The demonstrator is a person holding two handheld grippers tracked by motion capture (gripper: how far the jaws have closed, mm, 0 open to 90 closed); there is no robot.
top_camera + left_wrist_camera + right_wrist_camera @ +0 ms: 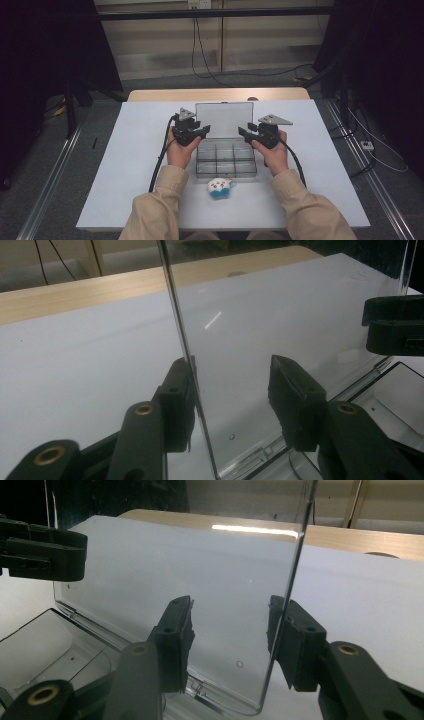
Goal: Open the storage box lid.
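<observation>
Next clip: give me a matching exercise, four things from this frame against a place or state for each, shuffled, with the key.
Things:
1. clear plastic compartment box
2. clear hinged lid
3. small white and blue plush toy
4. white table cover

Places or states:
A. raised upright, an edge between each gripper's jaws
B. lies near the table's front edge
C. open, between the two hands
D. spread under everything

Pairs: 1-C, 2-A, 3-B, 4-D

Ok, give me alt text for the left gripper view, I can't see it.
The clear lid stands upright, its side edge between the left gripper's open jaws, close to the left one. Behind lies the white table; the right gripper shows at the far right.
</observation>
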